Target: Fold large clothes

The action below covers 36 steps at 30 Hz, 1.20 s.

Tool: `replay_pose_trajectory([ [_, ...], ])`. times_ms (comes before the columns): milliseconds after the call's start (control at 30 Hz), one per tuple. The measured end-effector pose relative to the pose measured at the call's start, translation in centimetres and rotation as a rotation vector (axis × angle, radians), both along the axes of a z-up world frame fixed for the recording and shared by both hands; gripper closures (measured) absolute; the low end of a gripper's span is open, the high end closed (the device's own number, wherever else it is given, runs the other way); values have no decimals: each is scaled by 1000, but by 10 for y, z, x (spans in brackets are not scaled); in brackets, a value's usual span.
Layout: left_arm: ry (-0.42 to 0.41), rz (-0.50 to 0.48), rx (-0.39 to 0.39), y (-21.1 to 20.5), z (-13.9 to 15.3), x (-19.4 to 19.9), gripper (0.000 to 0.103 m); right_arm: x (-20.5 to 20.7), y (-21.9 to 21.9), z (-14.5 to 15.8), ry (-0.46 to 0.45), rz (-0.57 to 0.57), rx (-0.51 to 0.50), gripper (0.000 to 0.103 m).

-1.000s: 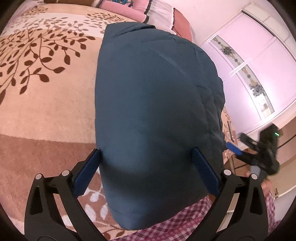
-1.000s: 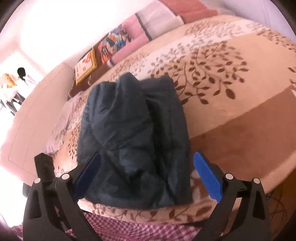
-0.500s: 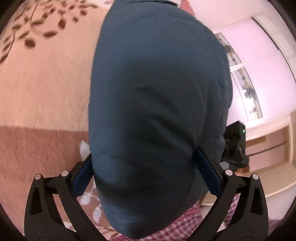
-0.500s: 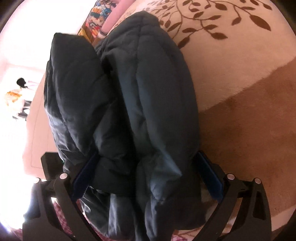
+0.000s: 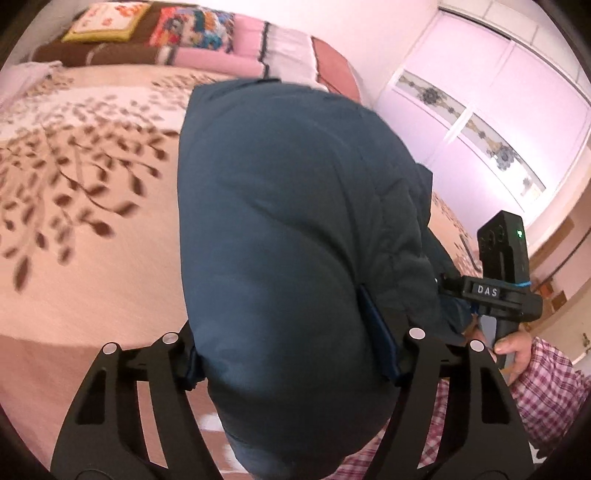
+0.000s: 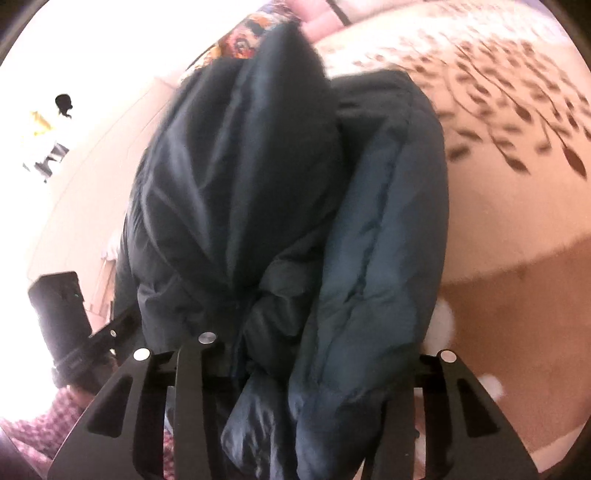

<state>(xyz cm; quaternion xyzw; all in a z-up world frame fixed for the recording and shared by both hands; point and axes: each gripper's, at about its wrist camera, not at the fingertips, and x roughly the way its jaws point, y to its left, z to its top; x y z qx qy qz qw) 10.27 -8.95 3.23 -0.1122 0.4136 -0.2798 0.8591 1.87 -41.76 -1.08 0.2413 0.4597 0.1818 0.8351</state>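
In the left wrist view, the left hand-held gripper (image 5: 291, 354) reaches over a bed (image 5: 92, 258) covered by a beige spread printed with brown branches and leaves. A folded dark teal padded jacket (image 5: 288, 221) lies on that spread and fills the middle of the view, its near end bulging between the two black fingers. The jaws are closing on it: the blue pads (image 5: 376, 343) already press into the padding on both sides, the right one sunk into the fabric and the left one mostly hidden under the bulge. Pillows and cushions (image 5: 192, 29) in pink, brown and bright patterns lie along the head of the bed, and a white wardrobe (image 5: 498, 110) with ornamented panels stands beyond. At the right edge the right hand-held gripper (image 5: 439, 284) shows from the side, held by a hand (image 5: 513, 347) with a red and white checked sleeve (image 5: 546, 387) behind it. In the right wrist view, the right hand-held gripper (image 6: 303, 369) is also closing, with thick folds of the same jacket (image 6: 288, 206) bunched between its fingers and spilling down past them; the pads themselves are buried in the cloth. The jacket looks darker here, with a lighter teal layer on the right. The left hand-held gripper (image 6: 59, 317) appears as a black block at the left edge, against very bright light.
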Motion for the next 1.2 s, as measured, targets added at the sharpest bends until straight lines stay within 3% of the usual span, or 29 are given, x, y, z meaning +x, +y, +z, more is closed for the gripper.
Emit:
replay_pose_trajectory([
  [200,-22,123,29,67,5,11,33,30,75,12,-26,84,-39,62],
  [433,22,192,16,129,-26,8,31,57,149,4,-15,171,-118,62],
  [567,13,227,27,128,-32,-4,19,61,152,-1,-18,152,-133,55],
  [700,-16,253,90,123,-27,-11,15,69,134,-15,38,81,-99,23],
  [833,-40,281,126,126,-16,-21,15,68,128,-9,52,44,-104,21],
  [967,-91,304,157,130,-5,-34,15,52,124,23,-25,7,-156,21],
  [1000,-103,304,160,131,-3,-37,15,45,122,31,-52,-12,-164,23],
  [1067,-129,306,168,132,2,-46,15,33,113,48,-118,-78,-194,38],
  [1133,-158,317,170,133,8,-58,15,27,112,65,-166,-94,-212,71],
  [1167,-167,322,169,134,10,-62,16,23,114,69,-180,-78,-204,79],
  [1200,-179,330,163,135,12,-69,19,25,120,76,-199,-54,-201,93],
])
